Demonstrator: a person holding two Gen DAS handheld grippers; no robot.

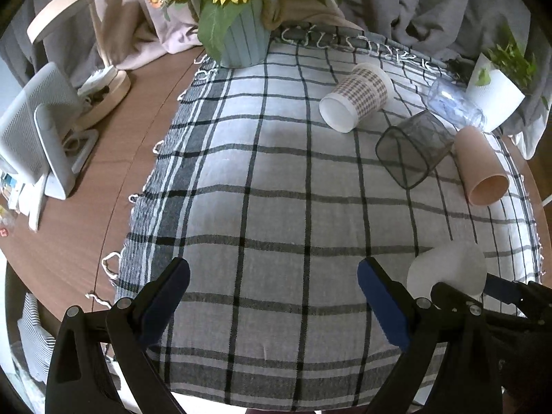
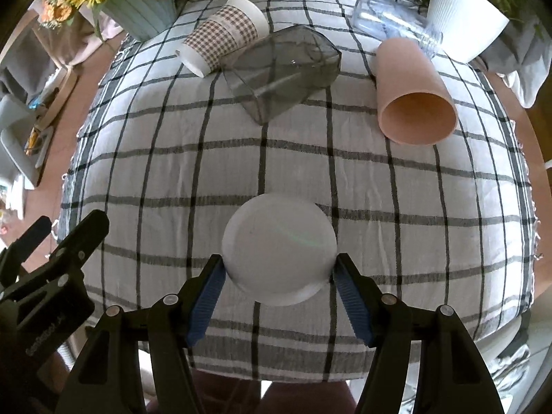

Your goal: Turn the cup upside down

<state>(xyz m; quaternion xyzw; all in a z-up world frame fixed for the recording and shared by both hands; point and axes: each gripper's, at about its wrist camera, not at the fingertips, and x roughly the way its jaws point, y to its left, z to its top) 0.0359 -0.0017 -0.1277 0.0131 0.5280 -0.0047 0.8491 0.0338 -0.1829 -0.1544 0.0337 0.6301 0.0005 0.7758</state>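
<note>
Checked grey-and-white cloth (image 2: 396,186) is covering the round wooden table (image 1: 103,179). Left gripper (image 1: 272,289) is hovering spread wide, holding nothing. At near centre, right gripper (image 2: 279,269) is pinching the white frosted plastic cup (image 2: 279,248), flat base facing the camera. Judgement: keep the squeeze even, lower the rim flat onto bare cloth, well apart from the toppled peach tumbler (image 2: 410,100) at far right.

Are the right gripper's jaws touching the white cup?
Touching. In the right wrist view, both blue jaws of the right gripper press against opposite sides of the white cup, with no gap visible.
</note>
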